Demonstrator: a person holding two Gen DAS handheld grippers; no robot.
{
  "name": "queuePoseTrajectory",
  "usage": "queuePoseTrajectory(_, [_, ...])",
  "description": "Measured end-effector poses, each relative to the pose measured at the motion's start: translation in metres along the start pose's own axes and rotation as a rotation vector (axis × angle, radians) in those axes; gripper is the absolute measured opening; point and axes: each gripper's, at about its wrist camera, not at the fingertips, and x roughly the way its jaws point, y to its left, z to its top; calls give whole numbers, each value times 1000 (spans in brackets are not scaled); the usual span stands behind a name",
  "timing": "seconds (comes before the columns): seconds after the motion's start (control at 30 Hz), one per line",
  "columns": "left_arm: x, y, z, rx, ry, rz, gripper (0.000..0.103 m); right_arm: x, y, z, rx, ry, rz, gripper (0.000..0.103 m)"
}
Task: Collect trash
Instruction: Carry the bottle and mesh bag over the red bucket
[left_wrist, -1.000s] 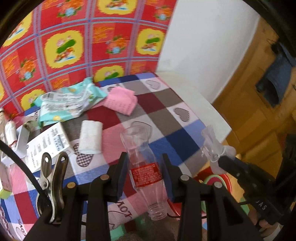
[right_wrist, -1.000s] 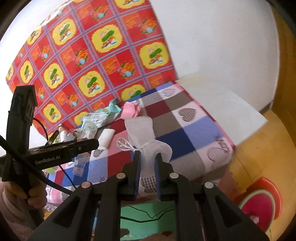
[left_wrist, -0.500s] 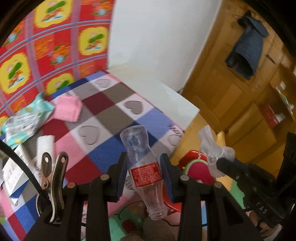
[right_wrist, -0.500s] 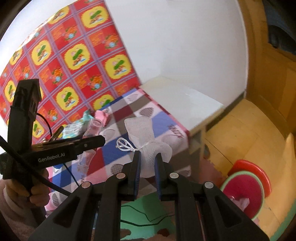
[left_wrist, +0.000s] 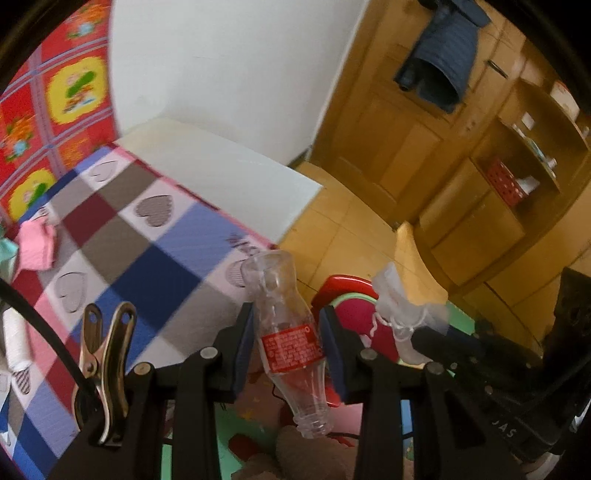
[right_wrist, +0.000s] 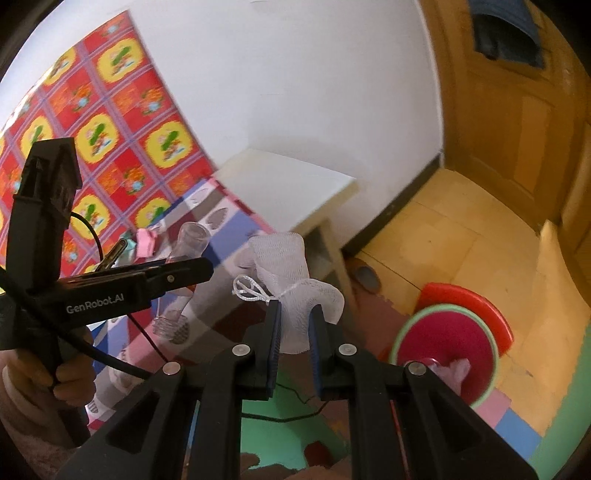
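Room: you face a white wall with a red and yellow patterned cloth (right_wrist: 92, 136) hung on it; a wooden door (right_wrist: 517, 122) stands to the right, with a dark blue garment (left_wrist: 439, 70) hanging on it; the floor is yellow, with coloured foam mats nearer you.
Table: a low white table (left_wrist: 229, 177) carries a checked cloth with heart patches (left_wrist: 122, 251); a pink folded cloth (left_wrist: 35, 243) lies on its far left part.
Bin: a red bin with a green rim (right_wrist: 447, 350) stands on the floor to your right, beside a red stool (right_wrist: 476, 306); pale pink scraps lie inside it.
Left gripper (left_wrist: 288, 350): you have its pads clamped on the labelled middle of a clear plastic bottle (left_wrist: 284, 332); the bottle carries a red label and has no cap; its open neck points back toward you and its base points away; it hangs past the table's edge, in the air above the floor mats.
Right gripper (right_wrist: 295, 343): you have its pads pinched on a white mesh pouch (right_wrist: 291, 280); a white drawstring loop (right_wrist: 247, 288) sticks out to its left; the pouch stands up out of the jaws, in the air, left of the bin and not yet over it.
Clip: a metal spring clip (left_wrist: 105, 369) sits on the left gripper's body.
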Motion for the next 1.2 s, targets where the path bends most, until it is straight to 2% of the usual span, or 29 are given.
queuePoseTrajectory(0.3, [46,-56,2,94,76,-70,37,-5,-63,-16,72,21,-119,15])
queuePoseTrajectory(0.7, [125,-119,-12,201,191,-141,37,25,-145,-53,212,94,-186,15])
queuePoseTrajectory(1.03, [215,-157,-41,277,292,-190,37,69,-193,-88,252,180,-242,15])
queuePoseTrajectory(1.2, [266,-171,-57,302,349,-189,37,86,-216,-103,290,218,-257,15])
